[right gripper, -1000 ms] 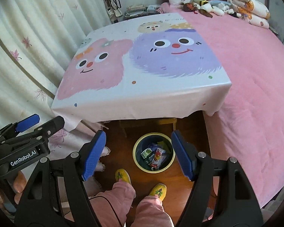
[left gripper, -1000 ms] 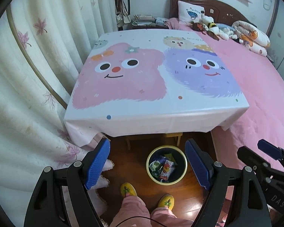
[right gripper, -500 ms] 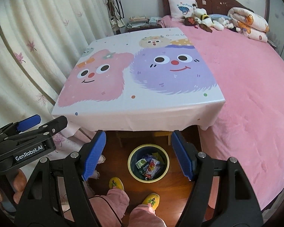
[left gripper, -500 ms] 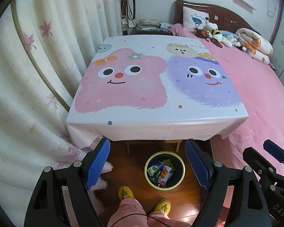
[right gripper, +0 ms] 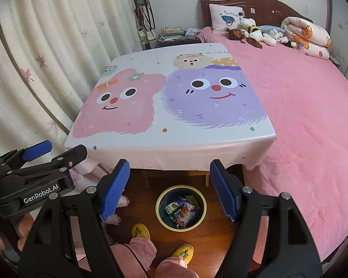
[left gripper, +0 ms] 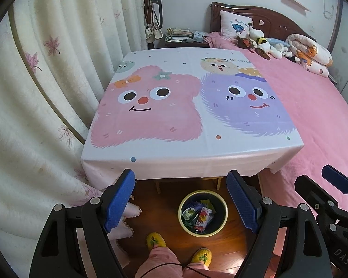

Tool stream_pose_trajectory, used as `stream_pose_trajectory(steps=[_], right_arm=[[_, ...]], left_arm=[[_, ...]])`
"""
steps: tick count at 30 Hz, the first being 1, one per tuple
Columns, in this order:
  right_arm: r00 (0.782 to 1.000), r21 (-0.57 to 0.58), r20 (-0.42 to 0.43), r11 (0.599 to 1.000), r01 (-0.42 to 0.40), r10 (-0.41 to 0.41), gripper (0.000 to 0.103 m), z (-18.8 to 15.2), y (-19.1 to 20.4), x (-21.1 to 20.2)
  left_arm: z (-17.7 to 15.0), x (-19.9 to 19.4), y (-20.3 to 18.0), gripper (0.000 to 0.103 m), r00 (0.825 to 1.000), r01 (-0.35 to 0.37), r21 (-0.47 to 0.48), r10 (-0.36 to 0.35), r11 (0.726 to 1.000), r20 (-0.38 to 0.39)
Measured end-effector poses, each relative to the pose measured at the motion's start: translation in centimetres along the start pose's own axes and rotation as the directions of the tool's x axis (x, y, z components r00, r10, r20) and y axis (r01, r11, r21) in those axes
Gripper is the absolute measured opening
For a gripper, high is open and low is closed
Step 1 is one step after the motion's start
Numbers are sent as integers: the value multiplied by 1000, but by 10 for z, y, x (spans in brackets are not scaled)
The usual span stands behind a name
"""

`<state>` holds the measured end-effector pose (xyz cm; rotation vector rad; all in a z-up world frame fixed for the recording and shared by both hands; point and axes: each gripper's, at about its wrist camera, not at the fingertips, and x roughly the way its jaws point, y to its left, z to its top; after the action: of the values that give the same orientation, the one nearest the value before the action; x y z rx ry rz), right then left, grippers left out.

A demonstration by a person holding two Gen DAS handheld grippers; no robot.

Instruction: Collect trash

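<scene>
Both tools are held up, wide open and empty. The left tool [left gripper: 181, 199] hangs over the floor just in front of the table [left gripper: 174, 162], and the right tool [right gripper: 169, 190] does the same beside it; each shows at the edge of the other's view.

The trash [left gripper: 198, 213] lies in the bin [left gripper: 182, 217]: several wrappers and small packets, one with a red print, piled at its bottom. The bin stands on the wood floor [left gripper: 232, 245] near the table's front edge, just ahead of the person's yellow slippers [left gripper: 156, 239]. In the right view the bin [right gripper: 159, 210] sits between the open fingers, well below them.

The tablecloth [left gripper: 164, 120] shows no loose scrap that I can make out, nor does the pink bed [left gripper: 317, 115] beside it, nor the floor around the bin.

As I judge it, the collecting step is done or nearly so, and this looks like a check of the room. The next move calls for a look over the table, the floor under it and the curtain [left gripper: 34, 106] side for anything missed. If something turns up, one tool must come down on it, close, and carry it over the bin's rim before letting go. Thin wrappers may slip from the pads.
</scene>
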<state>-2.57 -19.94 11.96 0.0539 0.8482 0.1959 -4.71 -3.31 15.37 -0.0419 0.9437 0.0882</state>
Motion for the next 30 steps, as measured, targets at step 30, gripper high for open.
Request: stream_pose_trajectory(steps=[30], right_arm=[[1000, -6, -23, 1000, -3, 3, 69, -6, -3, 12]], left_arm=[[-2, 6, 7, 83, 1000, 5, 1, -5, 1000, -17]])
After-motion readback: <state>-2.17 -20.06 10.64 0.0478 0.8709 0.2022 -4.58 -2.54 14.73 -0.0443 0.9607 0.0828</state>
